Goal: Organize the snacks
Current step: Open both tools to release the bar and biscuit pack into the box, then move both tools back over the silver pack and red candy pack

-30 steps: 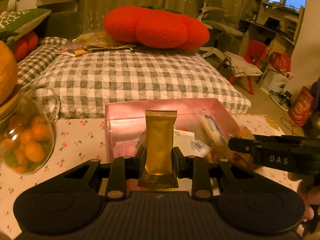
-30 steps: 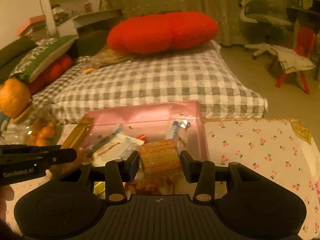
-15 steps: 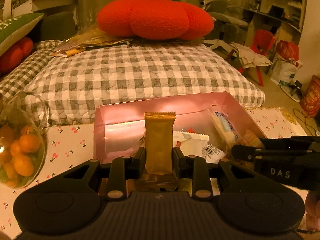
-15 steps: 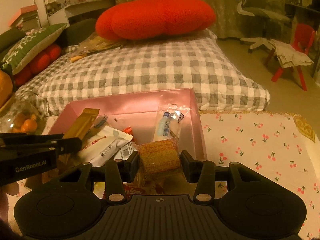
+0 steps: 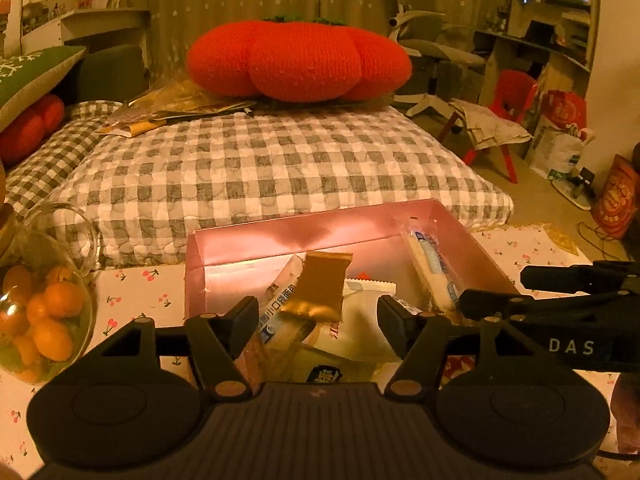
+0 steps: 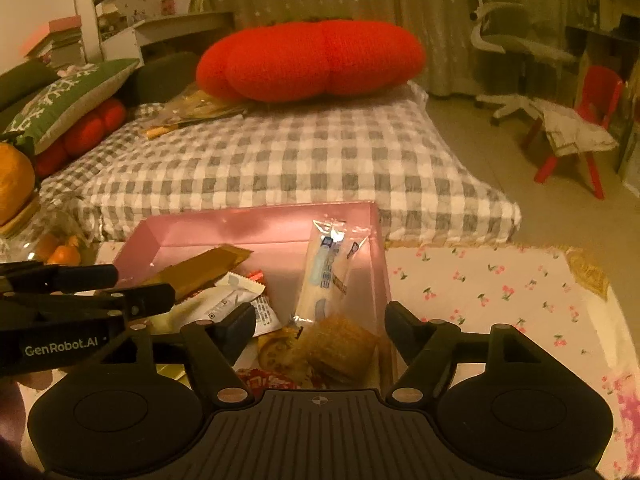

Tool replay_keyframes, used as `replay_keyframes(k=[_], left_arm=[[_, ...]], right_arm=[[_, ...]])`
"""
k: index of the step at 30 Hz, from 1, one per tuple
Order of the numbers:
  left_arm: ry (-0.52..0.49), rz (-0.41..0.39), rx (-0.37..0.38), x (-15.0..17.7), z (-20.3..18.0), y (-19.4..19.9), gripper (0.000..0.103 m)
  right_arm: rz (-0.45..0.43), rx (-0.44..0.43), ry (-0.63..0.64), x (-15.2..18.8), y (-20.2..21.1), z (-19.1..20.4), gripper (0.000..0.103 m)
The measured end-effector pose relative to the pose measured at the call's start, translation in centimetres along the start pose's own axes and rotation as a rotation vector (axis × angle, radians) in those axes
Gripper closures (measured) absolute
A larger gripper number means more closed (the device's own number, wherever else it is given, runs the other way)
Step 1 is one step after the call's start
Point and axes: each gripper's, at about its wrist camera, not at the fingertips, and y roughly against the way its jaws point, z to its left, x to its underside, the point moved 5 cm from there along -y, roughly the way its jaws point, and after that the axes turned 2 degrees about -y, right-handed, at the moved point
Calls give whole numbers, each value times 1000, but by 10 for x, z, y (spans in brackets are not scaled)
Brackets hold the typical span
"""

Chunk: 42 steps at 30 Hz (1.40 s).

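Now both my grippers are wide open and hold nothing. A moment ago my left gripper pinched the gold bar standing up, and my right gripper squeezed the brown cake. I have let both go.

Closest to me in the pink box, the brown cake sits at the near right corner, in its clear wrapper. The gold bar lies tipped over in the near middle of the box, on top of the white packets. It looks a bit blurry, so it may not have stopped moving. Farther in, along the right wall of the box, lies the long clear packet. Left of the box stands the glass jar of little oranges. Behind the box is the checked mattress, with the big red pillow at its far end.

So I think two more snacks are put away. Next I should look for any snacks outside the box.
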Motion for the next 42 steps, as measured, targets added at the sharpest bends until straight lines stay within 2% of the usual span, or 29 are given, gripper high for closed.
replay_keyframes(k=[10,18,26,37,42], left_arm=[[-7,-25,2,3,-6,26,31],[31,-30,23,14,-7,46,15],[80,1,18,33,1,60,10],[83,40,-6,64,7,85,5],[66,48,-20,77,10,94,2]], right_arm=[[-19,4,11,-1,29,4,22],[-24,-4,9,5,51,8,16],[-3,-8,11,22,66,6,15],[26,24,32,47,84,9,14],[25,12,25,59,90,10,9]])
